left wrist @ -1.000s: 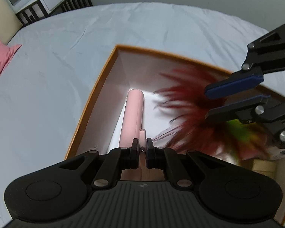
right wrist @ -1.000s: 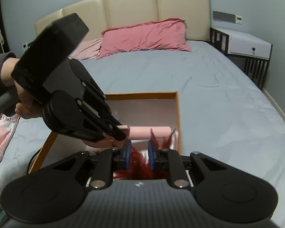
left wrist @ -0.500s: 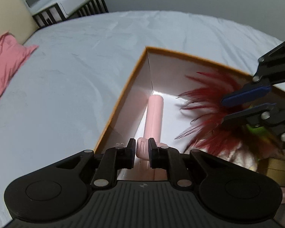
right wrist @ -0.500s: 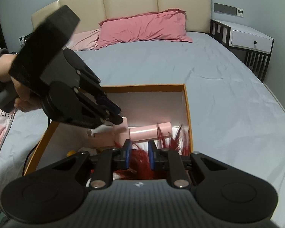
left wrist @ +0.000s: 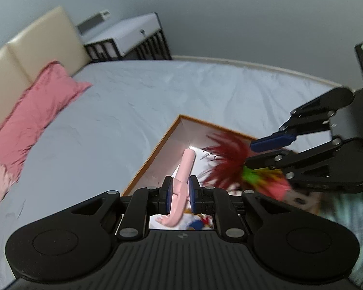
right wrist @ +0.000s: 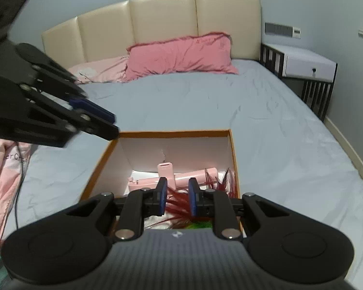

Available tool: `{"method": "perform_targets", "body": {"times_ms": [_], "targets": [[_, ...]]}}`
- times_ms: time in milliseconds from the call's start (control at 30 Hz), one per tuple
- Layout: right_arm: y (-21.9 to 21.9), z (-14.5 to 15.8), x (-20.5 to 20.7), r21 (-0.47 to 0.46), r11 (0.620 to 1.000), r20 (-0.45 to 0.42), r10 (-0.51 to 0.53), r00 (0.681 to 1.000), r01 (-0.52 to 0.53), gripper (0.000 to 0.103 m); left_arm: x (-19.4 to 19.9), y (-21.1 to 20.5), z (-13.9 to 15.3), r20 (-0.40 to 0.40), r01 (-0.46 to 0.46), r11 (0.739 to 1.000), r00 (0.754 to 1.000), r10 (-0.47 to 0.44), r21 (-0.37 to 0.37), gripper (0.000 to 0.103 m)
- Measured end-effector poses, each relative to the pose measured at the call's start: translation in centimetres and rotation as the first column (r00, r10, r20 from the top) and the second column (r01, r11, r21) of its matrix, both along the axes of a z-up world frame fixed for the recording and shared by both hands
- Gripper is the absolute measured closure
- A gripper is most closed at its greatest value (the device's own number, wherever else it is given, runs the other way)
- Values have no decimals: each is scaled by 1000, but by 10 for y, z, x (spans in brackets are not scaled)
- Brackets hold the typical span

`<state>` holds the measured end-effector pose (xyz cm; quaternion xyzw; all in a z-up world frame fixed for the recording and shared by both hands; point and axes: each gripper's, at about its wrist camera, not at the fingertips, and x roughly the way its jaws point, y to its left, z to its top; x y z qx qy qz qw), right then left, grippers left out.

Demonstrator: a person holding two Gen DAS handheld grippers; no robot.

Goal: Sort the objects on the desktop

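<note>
An orange-rimmed cardboard box lies on the bed, also in the left wrist view. Inside lie a pink selfie stick and a red feather toy with green and yellow parts. My left gripper is open above the box, raised clear of the pink stick, which shows between its fingers. It appears at the left of the right wrist view. My right gripper is open just above the feathers and holds nothing. It shows at the right of the left wrist view.
A grey-blue bed sheet surrounds the box. Pink pillows lean on the cream headboard. A white and black nightstand stands at the bed's right. Pink clothing and a cable lie left of the box.
My left gripper let go of the pink stick and rose away from the box. My right gripper opened, released the feather toy into the box, and lifted a little.
</note>
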<state>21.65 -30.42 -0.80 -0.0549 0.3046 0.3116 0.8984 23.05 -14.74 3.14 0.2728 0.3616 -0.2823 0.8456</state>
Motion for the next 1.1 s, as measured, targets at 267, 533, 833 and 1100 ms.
{"method": "perform_targets", "body": {"times_ms": [267, 533, 833, 1100], "targets": [[-11, 13, -51, 2, 1000, 36, 9, 999, -9, 74, -91, 25, 30, 54, -185, 964, 979, 199, -190, 85], [-3, 4, -93, 7, 1000, 97, 27, 995, -28, 74, -158, 55, 12, 142, -375, 807, 865, 482, -456, 69], [8, -23, -102, -27, 999, 80, 24, 997, -22, 73, -165, 53, -34, 121, -537, 714, 755, 644, -449, 38], [6, -37, -91, -30, 999, 22, -14, 1000, 15, 64, -146, 44, -61, -33, -611, 695, 759, 650, -379, 28]]}}
